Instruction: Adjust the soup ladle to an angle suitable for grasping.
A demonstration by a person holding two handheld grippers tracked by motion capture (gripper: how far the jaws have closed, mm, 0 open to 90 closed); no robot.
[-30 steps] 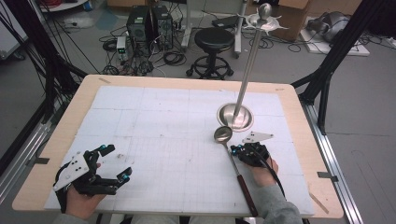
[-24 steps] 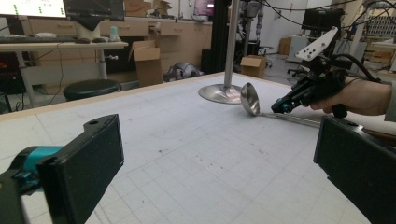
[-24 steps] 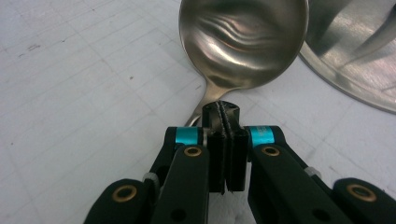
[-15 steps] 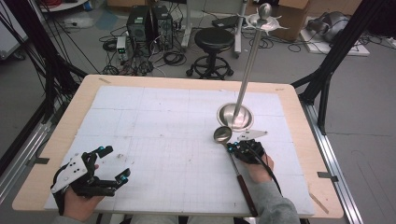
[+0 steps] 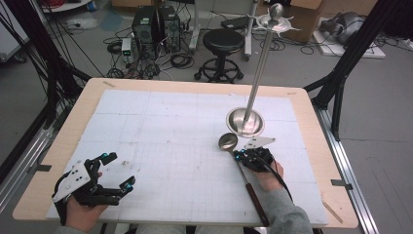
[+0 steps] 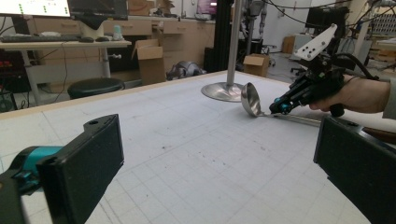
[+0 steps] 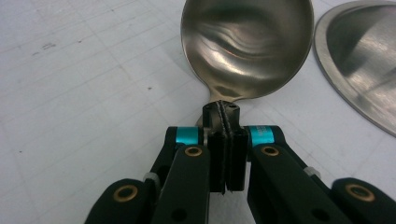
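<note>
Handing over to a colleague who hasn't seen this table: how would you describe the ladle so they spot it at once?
Find the tall steel pole with the round dished base on the white mat's right half. Just in front of that base lies the ladle, its bowl nearest the base and its dark-ended handle running back toward the person. The right gripper is shut on its neck.

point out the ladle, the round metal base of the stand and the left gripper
ladle (image 5: 227, 141): high view, on its bowl
round metal base (image 5: 245, 122): high view, on the dish's surface
left gripper (image 5: 118, 170): high view, midway between its fingertips
</note>
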